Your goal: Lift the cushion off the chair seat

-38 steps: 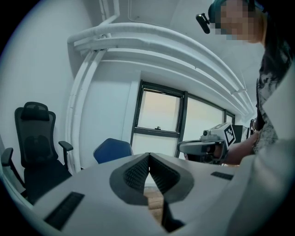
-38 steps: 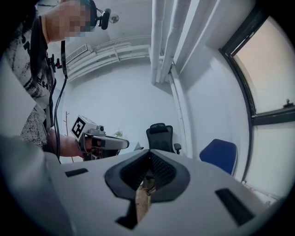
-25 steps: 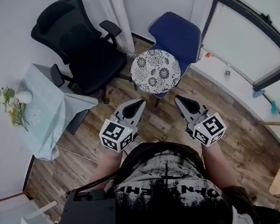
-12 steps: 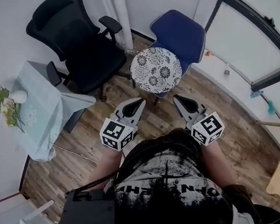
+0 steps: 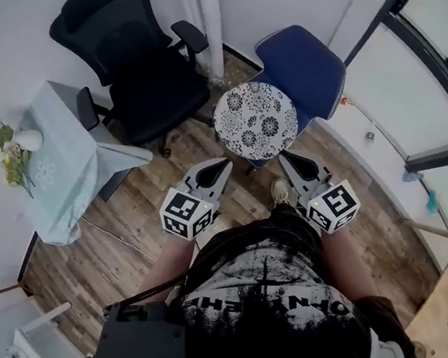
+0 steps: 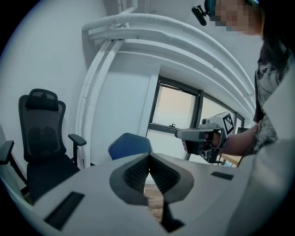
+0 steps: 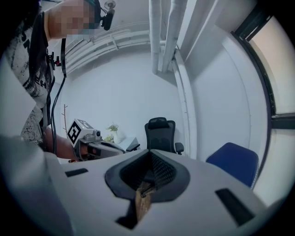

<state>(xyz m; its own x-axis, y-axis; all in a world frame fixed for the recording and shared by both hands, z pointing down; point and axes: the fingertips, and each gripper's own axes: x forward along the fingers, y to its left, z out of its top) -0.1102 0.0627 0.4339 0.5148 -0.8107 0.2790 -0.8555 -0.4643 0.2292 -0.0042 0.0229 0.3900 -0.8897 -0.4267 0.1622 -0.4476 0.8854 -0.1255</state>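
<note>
White and yellow flowers (image 5: 9, 162) stand beside a round white vase (image 5: 29, 139) at 9 o'clock in the head view. They sit on a desk (image 5: 59, 189) with a pale blue cloth. Just right of it, at 11 o'clock, is a black office chair (image 5: 141, 65) with arm rests.

Your left hand-held gripper (image 5: 226, 164) is in the middle, over the wood floor (image 5: 141, 216). It points up the picture toward 12 o'clock. Its jaws are clenched tight with nothing in them. In the left gripper view the two tips meet, and only floor shows below them.

The cushion (image 5: 256, 121) is round and white with black flower shapes. It lies on the seat of the blue chair (image 5: 305, 62) at 12 o'clock, right ahead of both grippers. Neither one holds it.

Your right hand-held gripper (image 5: 284, 156) is at 3 o'clock from the left one. Its tip is close to the cushion's edge at 5 o'clock. Its jaws are closed too and grasp nothing. Your shoe (image 5: 279, 191) peeks out just below it. A dark window frame (image 5: 435, 158) runs along the wall at 2 o'clock.
</note>
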